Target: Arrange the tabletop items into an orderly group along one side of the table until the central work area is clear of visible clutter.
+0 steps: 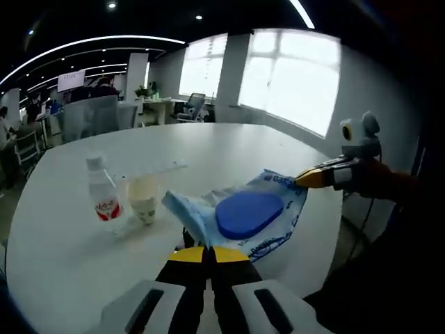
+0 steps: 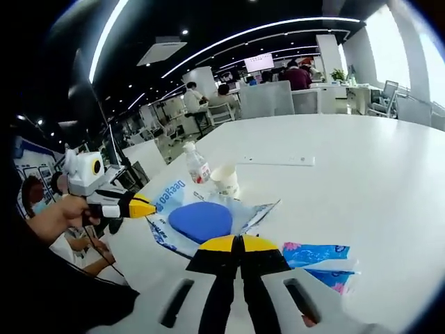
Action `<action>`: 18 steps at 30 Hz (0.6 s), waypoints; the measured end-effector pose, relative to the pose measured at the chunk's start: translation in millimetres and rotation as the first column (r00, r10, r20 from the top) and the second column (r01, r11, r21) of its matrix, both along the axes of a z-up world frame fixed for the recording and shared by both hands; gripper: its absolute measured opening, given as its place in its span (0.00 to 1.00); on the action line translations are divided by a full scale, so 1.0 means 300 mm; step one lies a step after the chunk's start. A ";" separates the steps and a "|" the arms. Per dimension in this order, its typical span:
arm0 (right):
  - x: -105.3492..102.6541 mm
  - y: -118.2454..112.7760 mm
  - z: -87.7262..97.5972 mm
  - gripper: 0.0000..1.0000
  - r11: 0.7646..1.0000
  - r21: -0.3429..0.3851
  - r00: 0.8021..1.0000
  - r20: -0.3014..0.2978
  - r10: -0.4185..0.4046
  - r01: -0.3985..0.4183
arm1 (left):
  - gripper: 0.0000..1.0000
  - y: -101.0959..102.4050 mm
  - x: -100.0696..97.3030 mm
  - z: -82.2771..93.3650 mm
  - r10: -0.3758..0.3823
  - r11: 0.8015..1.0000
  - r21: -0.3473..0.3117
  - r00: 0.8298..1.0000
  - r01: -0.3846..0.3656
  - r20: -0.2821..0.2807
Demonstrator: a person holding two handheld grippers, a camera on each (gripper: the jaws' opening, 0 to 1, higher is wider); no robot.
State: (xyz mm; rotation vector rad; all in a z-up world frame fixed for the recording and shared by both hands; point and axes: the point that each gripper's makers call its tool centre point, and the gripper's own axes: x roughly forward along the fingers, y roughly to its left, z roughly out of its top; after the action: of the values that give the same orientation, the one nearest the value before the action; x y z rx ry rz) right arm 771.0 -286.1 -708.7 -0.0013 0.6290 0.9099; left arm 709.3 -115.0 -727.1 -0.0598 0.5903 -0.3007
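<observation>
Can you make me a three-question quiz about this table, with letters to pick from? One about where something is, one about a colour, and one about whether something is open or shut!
1. Where is the paper cup?
A. beside the water bottle
B. on the blue pad
C. on the floor

2. What colour are the tips of the left gripper?
A. green
B. yellow
C. pink

3. How do the right gripper's jaws stand?
A. wide apart
B. shut on the bottle
C. closed together

Answers:
1 A, the cup stands right next to the bottle.
2 B, both tips are yellow.
3 C, its jaws meet with no gap.
</observation>
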 end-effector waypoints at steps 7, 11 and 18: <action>0.061 0.008 0.018 0.00 1.000 0.007 1.000 0.025 -0.014 0.014 | 0.00 0.002 0.061 0.019 0.001 1.000 0.009 1.000 -0.001 0.015; 0.103 0.011 0.038 0.00 1.000 0.004 0.999 0.045 -0.013 0.012 | 0.00 0.000 0.095 0.044 -0.003 1.000 0.013 1.000 0.003 0.027; 0.188 -0.006 0.075 0.00 1.000 -0.015 0.996 0.084 -0.009 0.010 | 0.00 -0.026 0.172 0.080 -0.007 1.000 0.007 0.998 0.007 0.056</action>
State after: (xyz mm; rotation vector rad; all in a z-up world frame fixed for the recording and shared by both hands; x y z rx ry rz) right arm 827.3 -287.8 -686.2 -0.0505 0.5577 0.8914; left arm 760.9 -122.7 -703.0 -0.0426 0.5364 -0.3063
